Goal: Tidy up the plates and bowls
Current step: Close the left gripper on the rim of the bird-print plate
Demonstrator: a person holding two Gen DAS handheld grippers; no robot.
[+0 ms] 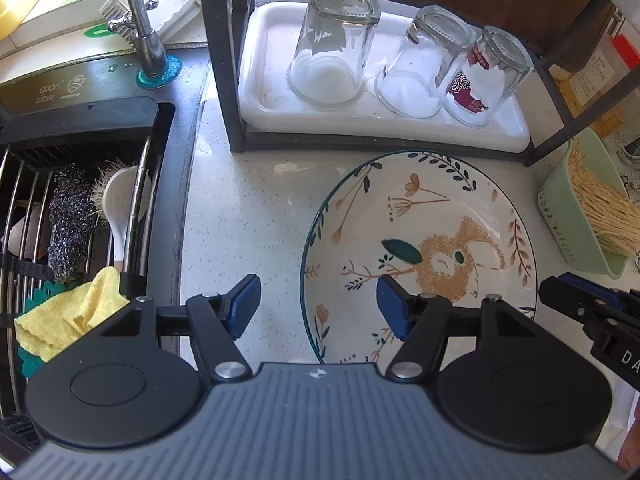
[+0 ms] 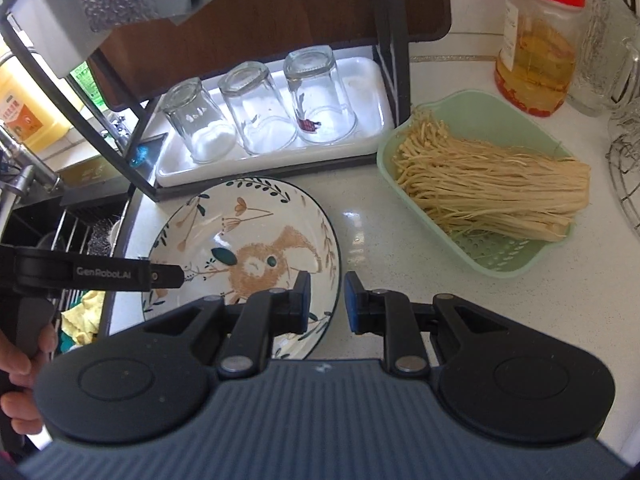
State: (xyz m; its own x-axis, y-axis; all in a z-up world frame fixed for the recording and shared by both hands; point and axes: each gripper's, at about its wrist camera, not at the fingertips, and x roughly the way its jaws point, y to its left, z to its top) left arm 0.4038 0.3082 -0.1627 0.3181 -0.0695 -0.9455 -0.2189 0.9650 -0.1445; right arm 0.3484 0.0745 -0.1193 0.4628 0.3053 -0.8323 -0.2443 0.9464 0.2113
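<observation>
A deep floral plate (image 1: 420, 248) with a rabbit motif is lying flat on the pale worktop (image 1: 248, 216), just in front of the dark rack (image 1: 224, 80) where three upturned glasses (image 1: 332, 44) are standing on a white tray (image 1: 256, 80). The left gripper (image 1: 318, 306) is being held above the plate's left rim with its jaws released and spread wide: one pad is hanging over the bare worktop, the other over the plate's inner slope, and nothing is being gripped. The right gripper (image 2: 327, 300) is being held over the plate's right rim (image 2: 334, 256) with its jaws nearly closed, only a narrow gap showing between the pads and nothing being pinched. The plate is judged to be the piece about to be lifted. Several risks are being posed here. The glazed rim is likely to be slippery, so a shallow pinch could be lost and the plate dropped. The right jaws are probably too narrow to be passed over the rim as they stand. The glasses are standing near, and could be knocked if the plate is being tilted up toward the rack. The green basket of noodles (image 2: 480, 184) is sitting close on the right, and the sink (image 1: 80, 200) edge is lying close on the left.
</observation>
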